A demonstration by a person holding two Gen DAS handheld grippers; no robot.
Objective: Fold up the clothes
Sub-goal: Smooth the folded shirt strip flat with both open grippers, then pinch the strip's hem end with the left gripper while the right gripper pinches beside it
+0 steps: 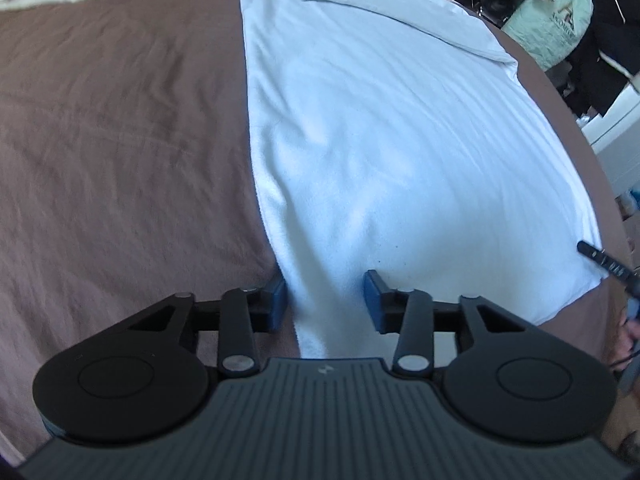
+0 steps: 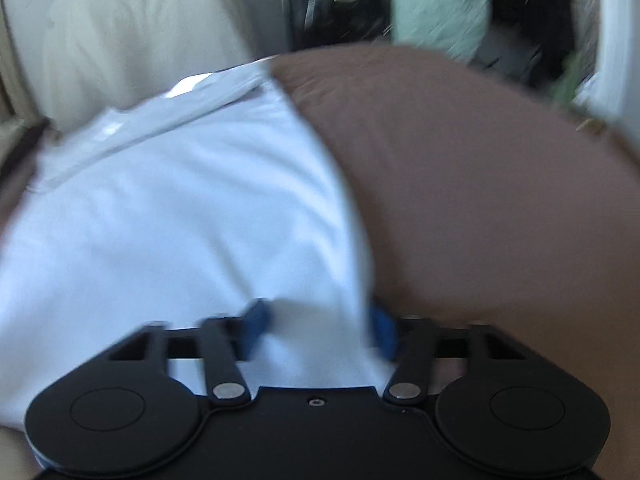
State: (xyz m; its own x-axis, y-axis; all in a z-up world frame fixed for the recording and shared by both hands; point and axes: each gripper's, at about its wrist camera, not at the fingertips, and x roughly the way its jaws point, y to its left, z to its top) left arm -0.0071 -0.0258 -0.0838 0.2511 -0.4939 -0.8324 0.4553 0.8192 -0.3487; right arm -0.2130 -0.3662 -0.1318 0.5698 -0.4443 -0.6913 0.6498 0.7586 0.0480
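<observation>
White garment lies spread flat on a bed covered in a brown sheet, its long body running away from both cameras toward a folded-over band of cloth at the far end. In the left wrist view the garment fills the middle and right of the bed, its left edge straight against the bare brown sheet and its near right corner ending just short of the bed's edge. The left tool hangs low over the garment's near left corner — its blue-padded fingers stand apart, the white edge passing between them with nothing pinched; whether the pads touch the cloth cannot be told. A thin black part of the other tool shows at the right rim of that view, over the garment's near right corner.

The right wrist view is smeared by motion blur. There the right tool sits at the garment's near right edge, fingers parted, white cloth lying in the gap between the blue pads — no clamp on it can be made out. A cream pillow rests at the head of the bed, and beyond the mattress a clutter of hanging clothes, pale green and dark, crowds the background.
</observation>
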